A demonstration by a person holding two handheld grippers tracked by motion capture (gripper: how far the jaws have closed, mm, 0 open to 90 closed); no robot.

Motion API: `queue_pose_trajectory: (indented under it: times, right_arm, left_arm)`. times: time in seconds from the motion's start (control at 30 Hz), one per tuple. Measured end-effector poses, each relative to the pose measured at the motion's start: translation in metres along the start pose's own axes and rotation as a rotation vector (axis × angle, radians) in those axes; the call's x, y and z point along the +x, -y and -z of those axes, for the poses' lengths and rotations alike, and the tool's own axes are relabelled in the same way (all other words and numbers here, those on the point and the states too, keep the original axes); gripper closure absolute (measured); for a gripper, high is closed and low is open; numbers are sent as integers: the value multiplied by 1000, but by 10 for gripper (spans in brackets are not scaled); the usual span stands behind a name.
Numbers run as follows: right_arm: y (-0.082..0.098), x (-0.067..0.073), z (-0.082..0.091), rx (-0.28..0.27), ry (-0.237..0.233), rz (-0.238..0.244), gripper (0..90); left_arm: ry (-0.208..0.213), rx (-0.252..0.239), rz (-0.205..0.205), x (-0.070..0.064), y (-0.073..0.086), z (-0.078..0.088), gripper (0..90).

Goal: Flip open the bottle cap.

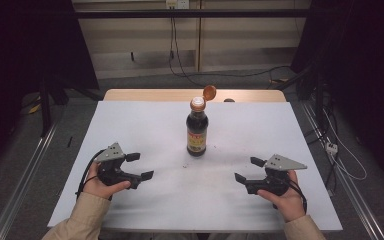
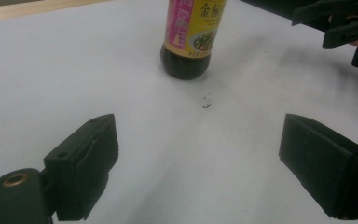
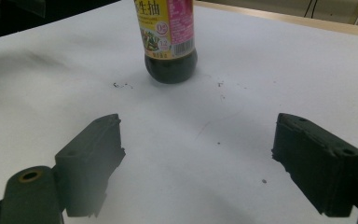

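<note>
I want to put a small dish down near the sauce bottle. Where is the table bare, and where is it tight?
Bare white table lies left and right of the soy sauce bottle, and behind it up to the wooden edge. In front, a strip runs between the open left gripper and the open right gripper. The near corners are crowded by the hands.

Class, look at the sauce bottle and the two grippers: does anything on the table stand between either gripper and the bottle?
Nothing visible does. The left gripper and the right gripper both sit with jaws open on either side of the sauce bottle, and bare white table lies between each and the bottle, apart from a few tiny dark specks.
</note>
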State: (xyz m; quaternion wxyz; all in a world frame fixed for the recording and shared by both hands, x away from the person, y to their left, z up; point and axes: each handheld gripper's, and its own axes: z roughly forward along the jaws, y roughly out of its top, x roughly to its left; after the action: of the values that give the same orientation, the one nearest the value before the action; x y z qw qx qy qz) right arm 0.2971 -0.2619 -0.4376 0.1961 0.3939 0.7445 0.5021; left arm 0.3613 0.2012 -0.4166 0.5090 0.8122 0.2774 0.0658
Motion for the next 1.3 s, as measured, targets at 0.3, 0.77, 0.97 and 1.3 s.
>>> queue_pose_trajectory:
  times: [0.3, 0.77, 0.97, 1.3]
  right_arm:
    - [4, -3, 11, -7, 12, -6, 156]
    - [10, -8, 23, -10, 40, -18, 157]
    - [13, -11, 28, -8, 48, -17, 157]
    - [19, -11, 35, -4, 46, -20, 161]
  left_arm:
    - [-3, 6, 6, 2, 10, 8, 119]
    - [-18, 4, 20, 3, 24, 20, 121]
    - [-22, 13, 17, 4, 28, 24, 120]
    - [-32, -2, 29, 2, 32, 29, 119]
